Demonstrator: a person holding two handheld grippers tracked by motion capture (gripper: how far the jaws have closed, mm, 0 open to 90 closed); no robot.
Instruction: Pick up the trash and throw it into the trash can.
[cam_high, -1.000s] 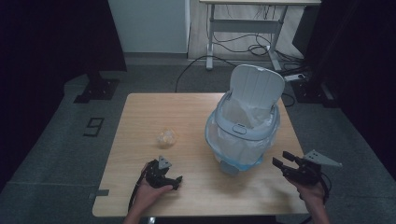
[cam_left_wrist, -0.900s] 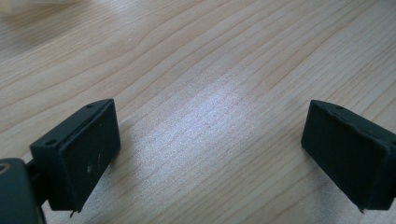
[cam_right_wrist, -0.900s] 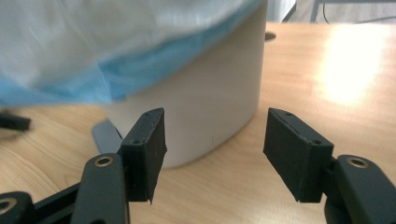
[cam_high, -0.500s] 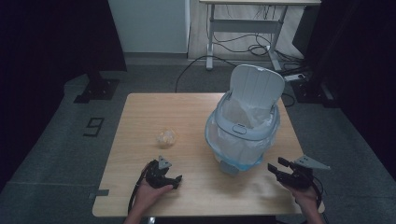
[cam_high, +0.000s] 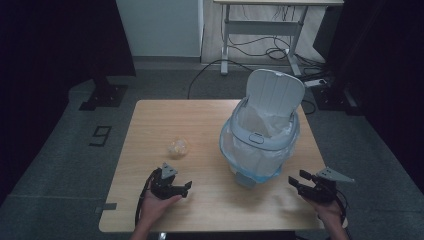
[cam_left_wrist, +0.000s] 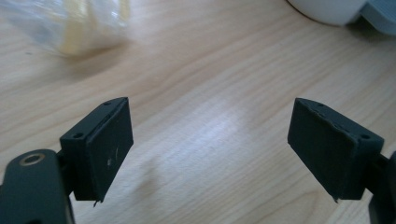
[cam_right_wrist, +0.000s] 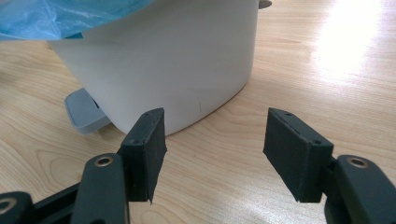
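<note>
Pale wood formed the table (cam_high: 210, 120) in the high view, where your left gripper (cam_high: 186, 186) rested near the front edge, low on the board. A small crumpled clear wrapper (cam_high: 177, 147) lay just beyond it, apart from the jaws. Your right gripper (cam_high: 295, 181) sat at the front right corner, pointing toward the white bin (cam_high: 260, 145). The bin stood right of centre, its lid (cam_high: 275, 92) raised upright and a bluish liner (cam_high: 252, 160) folded over the rim.

In the left gripper view, your left gripper (cam_left_wrist: 210, 140) was released: its jaws had just been closing a little, yet stood wide with nothing but bare wood between them. The wrapper (cam_left_wrist: 70, 25) lay ahead at upper left, untouched; the bin's base (cam_left_wrist: 327, 9) showed at upper right.

In the right gripper view, your right gripper (cam_right_wrist: 215, 140) was likewise released, jaws apart over bare wood. The bin's wall (cam_right_wrist: 177, 60) rose just ahead, near but not touched, with its grey pedal (cam_right_wrist: 84, 112) at the left and the liner (cam_right_wrist: 56, 16) above.
</note>
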